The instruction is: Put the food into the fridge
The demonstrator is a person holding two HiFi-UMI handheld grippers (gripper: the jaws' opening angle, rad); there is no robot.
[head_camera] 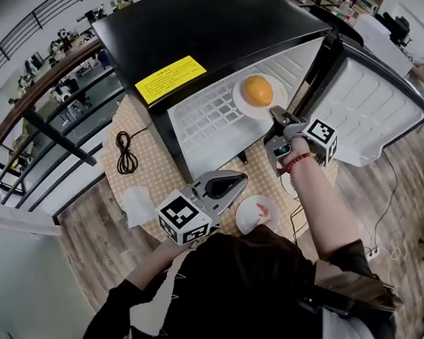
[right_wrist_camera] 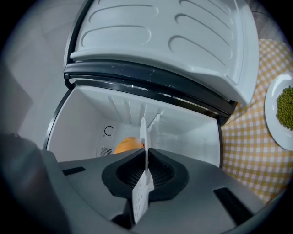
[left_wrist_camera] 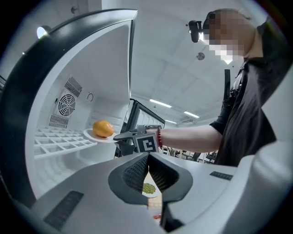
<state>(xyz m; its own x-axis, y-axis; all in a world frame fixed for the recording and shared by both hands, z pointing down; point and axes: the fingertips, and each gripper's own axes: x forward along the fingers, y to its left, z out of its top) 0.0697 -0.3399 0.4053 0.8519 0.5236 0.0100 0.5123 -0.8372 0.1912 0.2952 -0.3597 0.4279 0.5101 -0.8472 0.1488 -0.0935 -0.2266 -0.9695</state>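
Right gripper (head_camera: 276, 113) on plate (head_camera: 242, 102) rim

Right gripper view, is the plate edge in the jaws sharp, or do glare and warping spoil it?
Right gripper view: the plate rim is crisp between the shut jaws, no glare; the wide-angle lens bows the fridge door and darkens the corners. Head view: same bowing, orange evenly lit.

round table (head_camera: 151, 174) under a beige checked cloth. bears a black fridge (head_camera: 206, 29) with door open, a coiled black cable (head_camera: 125, 153) left of it, crumpled white paper (head_camera: 137, 203) near the rim, a white plate (head_camera: 246, 219) with red bits, and another plate (right_wrist_camera: 270, 109) with green beans.
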